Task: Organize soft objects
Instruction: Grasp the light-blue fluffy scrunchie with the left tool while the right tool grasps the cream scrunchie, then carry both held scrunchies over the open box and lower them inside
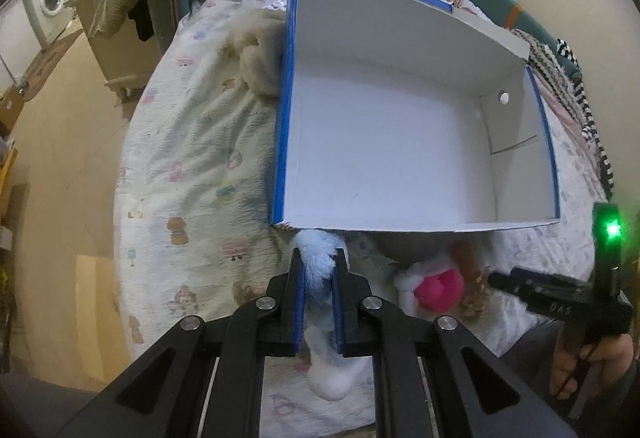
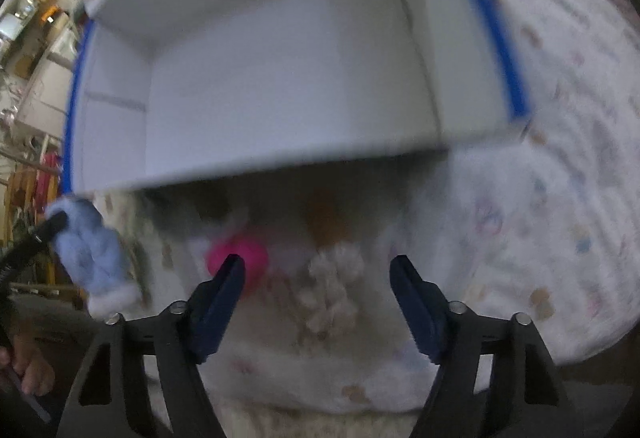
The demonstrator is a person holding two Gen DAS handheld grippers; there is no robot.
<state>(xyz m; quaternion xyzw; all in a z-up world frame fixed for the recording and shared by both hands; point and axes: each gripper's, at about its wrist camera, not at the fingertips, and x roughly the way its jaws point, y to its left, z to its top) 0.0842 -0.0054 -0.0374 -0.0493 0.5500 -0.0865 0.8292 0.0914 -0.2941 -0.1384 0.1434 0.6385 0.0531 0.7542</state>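
The left tongs [image 1: 320, 258] pinch a light-blue plush toy [image 1: 316, 258] at lower centre, just before the empty white box [image 1: 384, 142]. The right tongs [image 2: 318, 266] gape wide above a pink-and-white plush [image 2: 240, 258], box rim close behind. All lies on a patterned bed [image 1: 192, 166]; both point steeply down.

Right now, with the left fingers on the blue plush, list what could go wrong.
1. The left gripper pinches the blue plush toy only at its upper part; the body dangles and could slip out.
2. The box near wall is close ahead; the dangling toy could catch on it.
3. The open right gripper straddles a beige plush beside a pink one; it might grab both.
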